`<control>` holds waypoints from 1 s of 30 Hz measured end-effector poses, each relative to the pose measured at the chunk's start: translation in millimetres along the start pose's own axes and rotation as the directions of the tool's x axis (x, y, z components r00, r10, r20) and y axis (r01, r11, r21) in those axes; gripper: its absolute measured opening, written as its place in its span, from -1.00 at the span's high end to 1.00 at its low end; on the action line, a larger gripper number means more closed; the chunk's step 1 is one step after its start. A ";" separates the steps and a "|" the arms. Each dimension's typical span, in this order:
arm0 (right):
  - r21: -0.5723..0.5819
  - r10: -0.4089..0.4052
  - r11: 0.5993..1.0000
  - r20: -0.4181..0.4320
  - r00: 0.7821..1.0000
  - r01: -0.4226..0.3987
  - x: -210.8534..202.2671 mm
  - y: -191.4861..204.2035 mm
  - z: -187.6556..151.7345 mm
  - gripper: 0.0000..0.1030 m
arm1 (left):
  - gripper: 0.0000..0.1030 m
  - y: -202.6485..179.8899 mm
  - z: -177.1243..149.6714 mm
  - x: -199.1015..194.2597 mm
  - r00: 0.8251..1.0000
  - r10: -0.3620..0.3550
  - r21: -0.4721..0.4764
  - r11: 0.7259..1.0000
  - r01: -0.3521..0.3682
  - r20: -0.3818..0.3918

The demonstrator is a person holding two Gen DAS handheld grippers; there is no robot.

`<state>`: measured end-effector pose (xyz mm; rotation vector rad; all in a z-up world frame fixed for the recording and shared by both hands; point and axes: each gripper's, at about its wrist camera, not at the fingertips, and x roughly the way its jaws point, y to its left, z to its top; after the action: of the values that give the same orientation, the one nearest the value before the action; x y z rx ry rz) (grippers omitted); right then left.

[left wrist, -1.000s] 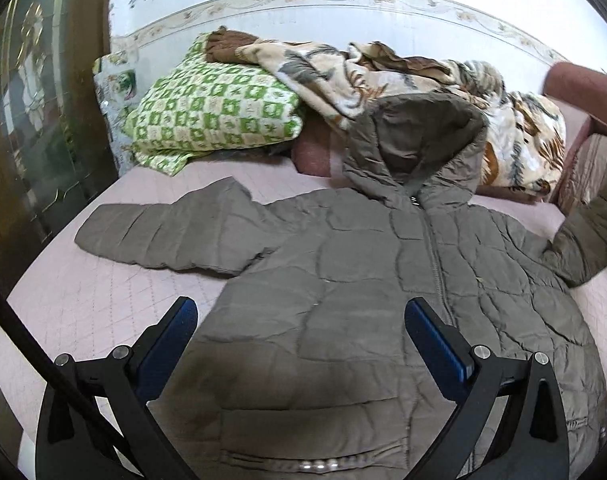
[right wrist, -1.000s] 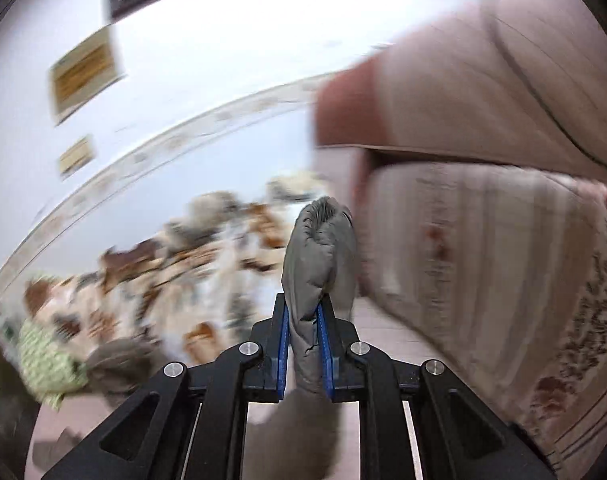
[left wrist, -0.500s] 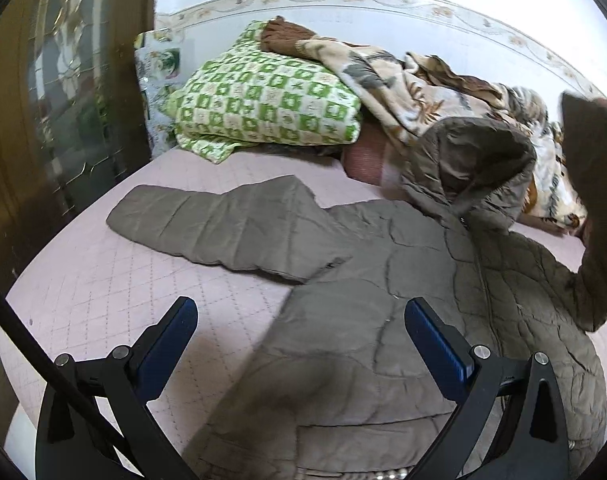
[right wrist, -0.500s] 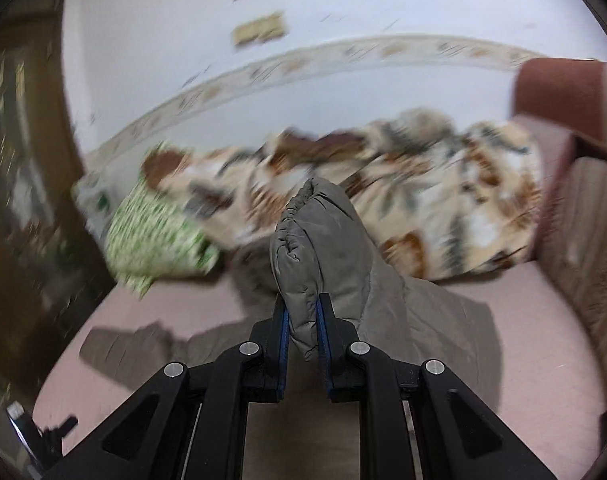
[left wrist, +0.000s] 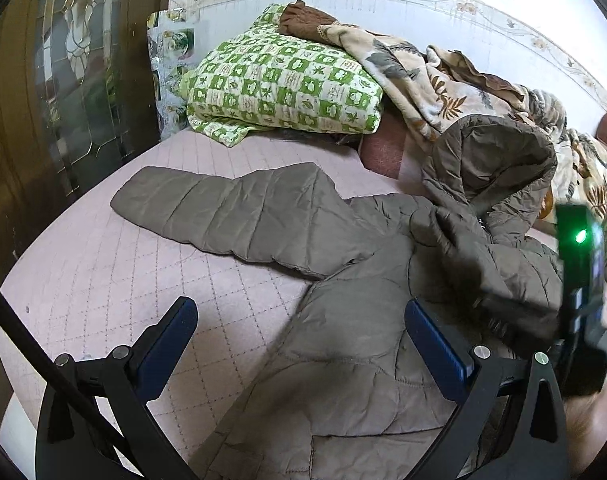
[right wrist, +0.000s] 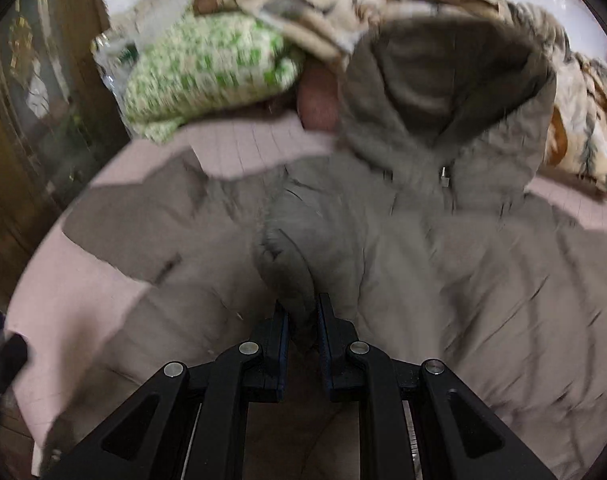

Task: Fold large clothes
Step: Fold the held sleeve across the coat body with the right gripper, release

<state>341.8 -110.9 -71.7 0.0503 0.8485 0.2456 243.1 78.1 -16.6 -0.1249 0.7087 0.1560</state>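
Note:
An olive-grey quilted hooded jacket lies front up on the pink bed. Its one sleeve stretches out flat to the left, and its hood rests against the bedding. The other sleeve is drawn across the chest. My right gripper has that sleeve's cuff between its pads, low over the jacket's front, and its jaws are opening slightly. The right wrist view is blurred by motion. My left gripper hangs open over the jacket's lower left edge, holding nothing.
A green checked pillow and a crumpled leaf-print blanket are piled at the head of the bed. A dark wooden door with patterned glass stands close along the left side. Bare pink mattress shows left of the jacket.
My right gripper swept down and leftward with the sleeve, from raised in the air to low over the jacket's chest. The left gripper drifted a little to the left.

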 end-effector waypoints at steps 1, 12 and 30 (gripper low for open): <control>0.018 0.025 1.000 -0.034 0.999 -0.025 5.8 -3.2 -3.3 0.61 | -1.00 -0.3 0.9 1.8 1.000 -0.003 -0.002 1.000 0.003 -0.002; 0.136 0.152 0.975 0.154 0.976 -0.174 -105.3 -89.0 5.1 -0.01 | -1.00 -54.8 30.0 41.3 0.996 -0.084 0.119 0.989 0.088 -0.034; 0.266 -0.246 0.926 -0.114 0.962 0.269 -39.3 -260.5 -38.9 -0.02 | -1.00 -124.4 15.1 148.2 0.973 0.101 0.312 0.950 -0.032 -0.209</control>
<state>338.4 -375.1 -105.4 0.1932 0.9535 -0.1231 386.6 -26.6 -94.8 0.1835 0.9535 0.0956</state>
